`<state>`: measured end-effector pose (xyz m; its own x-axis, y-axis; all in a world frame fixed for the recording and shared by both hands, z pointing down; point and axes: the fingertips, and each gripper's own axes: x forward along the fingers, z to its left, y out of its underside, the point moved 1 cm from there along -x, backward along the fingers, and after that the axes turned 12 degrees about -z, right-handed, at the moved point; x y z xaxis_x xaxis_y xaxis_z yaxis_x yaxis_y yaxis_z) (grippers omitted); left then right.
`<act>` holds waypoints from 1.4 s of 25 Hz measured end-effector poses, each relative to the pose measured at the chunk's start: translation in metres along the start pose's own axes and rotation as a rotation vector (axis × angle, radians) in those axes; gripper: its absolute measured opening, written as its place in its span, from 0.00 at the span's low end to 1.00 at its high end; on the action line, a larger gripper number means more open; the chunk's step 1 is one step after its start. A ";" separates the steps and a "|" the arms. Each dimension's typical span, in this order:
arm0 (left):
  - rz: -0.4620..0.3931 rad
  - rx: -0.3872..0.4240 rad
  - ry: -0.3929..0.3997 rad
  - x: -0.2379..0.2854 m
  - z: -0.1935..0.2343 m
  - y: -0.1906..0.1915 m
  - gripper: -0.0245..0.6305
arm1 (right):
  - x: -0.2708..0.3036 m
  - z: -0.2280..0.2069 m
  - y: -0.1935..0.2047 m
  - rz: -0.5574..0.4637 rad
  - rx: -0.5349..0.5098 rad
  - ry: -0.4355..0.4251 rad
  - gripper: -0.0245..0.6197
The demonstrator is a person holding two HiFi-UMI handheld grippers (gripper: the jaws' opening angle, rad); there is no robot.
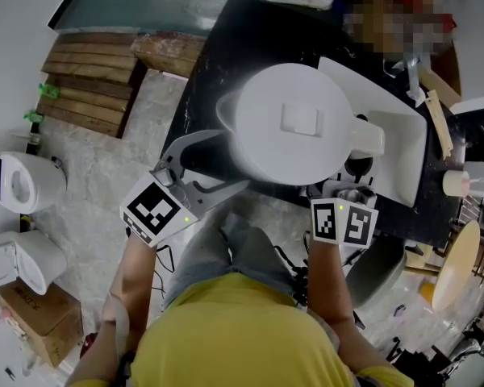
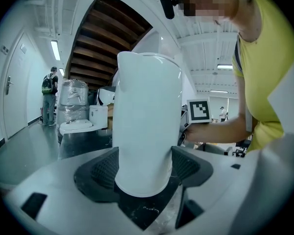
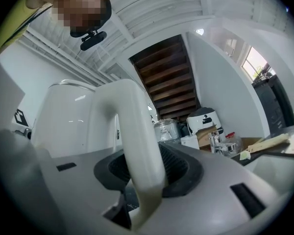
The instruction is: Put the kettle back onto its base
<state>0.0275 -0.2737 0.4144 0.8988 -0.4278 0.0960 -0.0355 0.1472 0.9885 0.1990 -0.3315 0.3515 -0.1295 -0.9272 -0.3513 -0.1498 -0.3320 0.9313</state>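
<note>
White kettle (image 1: 286, 123) clenched by left hand-held gripper (image 2: 144, 170), handle (image 3: 137, 146) by right hand-held gripper (image 3: 147, 173), tray (image 1: 405, 135) beside

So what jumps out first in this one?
The big white kettle, centre of the head view above the black table. The left gripper clamps its body, and the right gripper is shut on its handle.
</note>
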 end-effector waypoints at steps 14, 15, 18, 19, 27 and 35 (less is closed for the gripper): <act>-0.050 0.035 -0.034 -0.004 -0.001 -0.013 0.54 | -0.005 0.002 -0.001 0.018 0.009 -0.028 0.26; -0.054 0.048 -0.034 -0.004 -0.001 -0.015 0.54 | -0.005 0.002 0.000 0.019 0.009 -0.029 0.26; -0.059 0.086 -0.042 -0.008 -0.005 -0.020 0.53 | -0.006 0.003 -0.002 0.021 0.008 -0.033 0.26; -0.066 0.089 -0.054 -0.010 -0.005 -0.022 0.52 | -0.006 0.003 -0.002 0.021 0.008 -0.035 0.26; -0.114 -0.008 -0.202 -0.025 0.001 -0.024 0.09 | -0.007 0.006 -0.001 0.026 -0.004 -0.040 0.26; -0.121 -0.012 -0.234 -0.024 -0.004 -0.027 0.05 | -0.012 0.003 -0.005 0.045 -0.059 -0.023 0.34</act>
<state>0.0088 -0.2638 0.3853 0.7706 -0.6373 0.0025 0.0728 0.0919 0.9931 0.1982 -0.3184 0.3511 -0.1577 -0.9373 -0.3109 -0.0858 -0.3007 0.9499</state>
